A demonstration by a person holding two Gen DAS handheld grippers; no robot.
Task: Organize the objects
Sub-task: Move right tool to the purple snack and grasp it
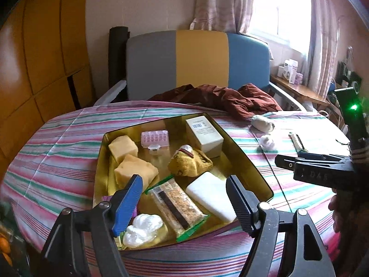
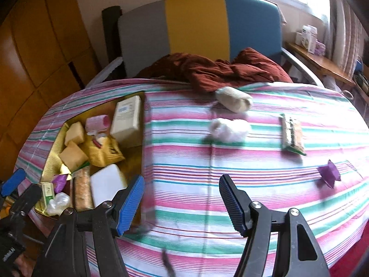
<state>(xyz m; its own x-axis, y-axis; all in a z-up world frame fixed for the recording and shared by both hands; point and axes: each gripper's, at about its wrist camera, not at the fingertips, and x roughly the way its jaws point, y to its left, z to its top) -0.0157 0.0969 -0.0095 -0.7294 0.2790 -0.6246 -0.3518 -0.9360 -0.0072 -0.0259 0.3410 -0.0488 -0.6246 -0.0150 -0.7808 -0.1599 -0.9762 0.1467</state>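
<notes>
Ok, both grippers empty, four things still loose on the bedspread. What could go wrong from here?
The gold tin is already crowded, so added items may pile up or slide out. The clear plastic wad looks soft and light; it could slip the right gripper. The purple paper piece may crush. The left gripper hovers over the tin and could block a drop.

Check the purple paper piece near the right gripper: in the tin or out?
Out. The purple paper piece lies on the striped cloth, well right of the gold tin.
</notes>
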